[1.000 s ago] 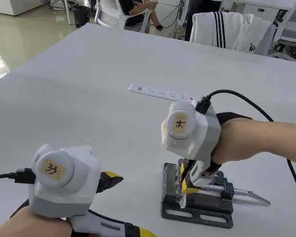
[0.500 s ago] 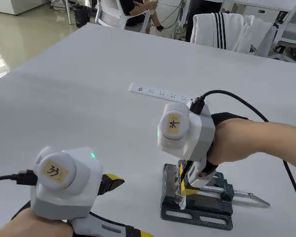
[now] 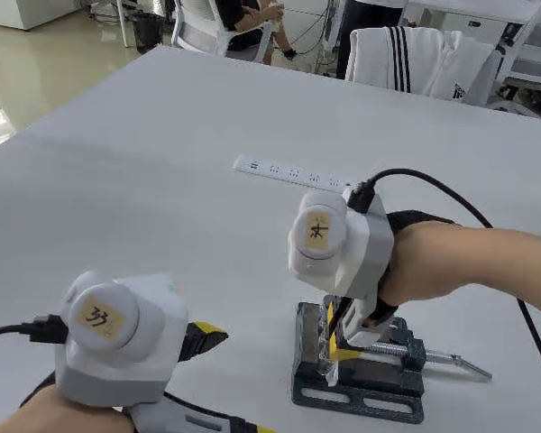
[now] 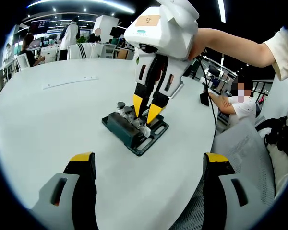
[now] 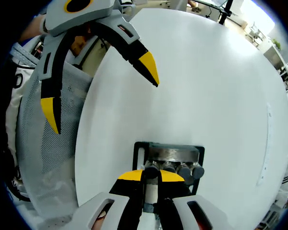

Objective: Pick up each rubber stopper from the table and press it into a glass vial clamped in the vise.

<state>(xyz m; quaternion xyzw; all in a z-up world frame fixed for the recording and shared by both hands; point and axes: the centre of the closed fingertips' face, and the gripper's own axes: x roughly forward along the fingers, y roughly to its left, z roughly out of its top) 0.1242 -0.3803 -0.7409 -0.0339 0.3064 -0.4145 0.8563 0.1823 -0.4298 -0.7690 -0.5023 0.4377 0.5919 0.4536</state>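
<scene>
A black vise (image 3: 361, 392) stands on the white table (image 3: 162, 180), clamping a row of several glass vials (image 5: 182, 170) with dark rubber stoppers on top. My right gripper (image 3: 335, 347) points down over the vise's left end. Its yellow tips are nearly together around the stopper (image 5: 151, 168) on the end vial. In the left gripper view the right gripper (image 4: 146, 111) stands on the vise (image 4: 129, 132). My left gripper (image 4: 149, 160) hovers wide open and holds nothing, low over the table to the left of the vise (image 5: 169, 154). From the right gripper view the left gripper (image 5: 101, 93) shows open.
A white power strip (image 3: 293, 170) lies on the table beyond the vise. The vise's screw handle (image 3: 446, 359) sticks out to the right. A black cable (image 3: 451, 194) runs from the right gripper over the arm. Chairs (image 3: 424, 54) stand past the far edge.
The right gripper has shifted slightly left and a little lower over the vise. The left gripper has stayed about where it was.
</scene>
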